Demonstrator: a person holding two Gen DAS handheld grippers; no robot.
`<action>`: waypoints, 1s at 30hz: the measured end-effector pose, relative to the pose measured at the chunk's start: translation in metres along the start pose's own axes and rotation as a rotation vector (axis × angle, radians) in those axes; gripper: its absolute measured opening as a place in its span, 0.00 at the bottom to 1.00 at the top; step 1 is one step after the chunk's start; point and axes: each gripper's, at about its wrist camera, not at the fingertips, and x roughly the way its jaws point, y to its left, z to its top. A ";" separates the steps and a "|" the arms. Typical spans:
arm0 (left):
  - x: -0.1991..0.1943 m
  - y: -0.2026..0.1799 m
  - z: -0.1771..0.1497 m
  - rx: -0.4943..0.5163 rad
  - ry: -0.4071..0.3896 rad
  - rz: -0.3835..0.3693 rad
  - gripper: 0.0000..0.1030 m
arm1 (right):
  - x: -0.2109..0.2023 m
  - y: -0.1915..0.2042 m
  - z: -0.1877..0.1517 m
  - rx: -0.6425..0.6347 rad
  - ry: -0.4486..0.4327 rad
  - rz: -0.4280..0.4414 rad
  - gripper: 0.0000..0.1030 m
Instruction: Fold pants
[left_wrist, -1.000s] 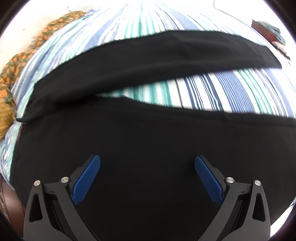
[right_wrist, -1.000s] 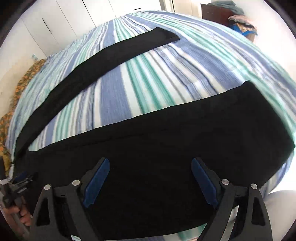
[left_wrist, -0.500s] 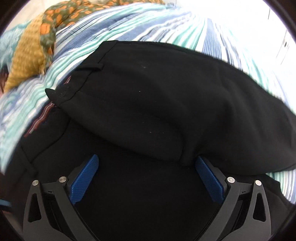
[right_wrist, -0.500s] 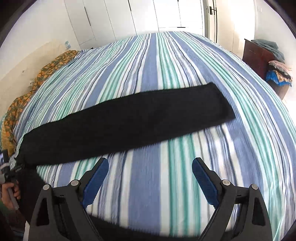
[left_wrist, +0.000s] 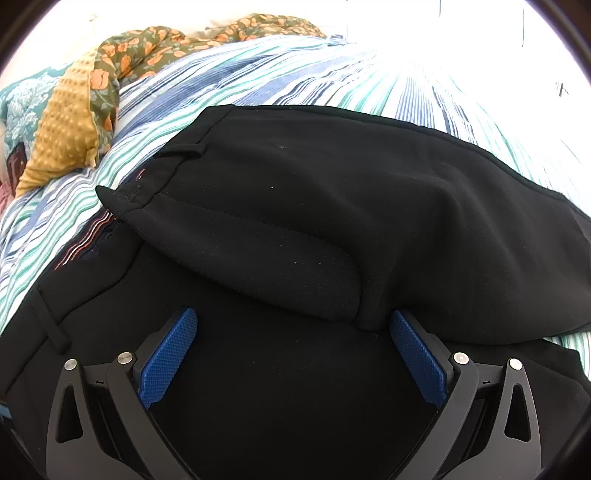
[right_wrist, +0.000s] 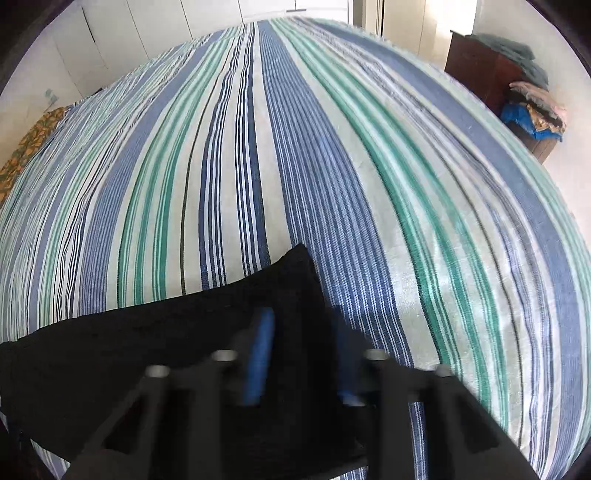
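Two grippers: right gripper (right_wrist: 301, 354) has just been closing, pinching the pants (left_wrist: 332, 206) hem for folding; left gripper (left_wrist: 293, 354) hovers spread wide over the waistband.

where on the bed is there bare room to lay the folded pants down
Free: the wide striped bedspread beyond the pants' leg end, out to the white closets and toward the dark dresser. Crowded: the pants cover the near side, and the floral blanket and yellow cushion crowd the edge beyond the waistband.
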 end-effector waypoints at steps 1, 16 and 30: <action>-0.005 -0.002 -0.005 0.001 -0.001 0.001 1.00 | -0.013 0.003 -0.003 -0.011 -0.048 0.021 0.07; -0.011 -0.012 -0.004 0.061 0.022 0.084 1.00 | -0.220 -0.030 -0.272 -0.127 -0.064 0.015 0.27; -0.057 -0.024 -0.017 0.117 0.135 0.015 0.99 | -0.197 0.075 -0.366 0.132 0.011 0.433 0.77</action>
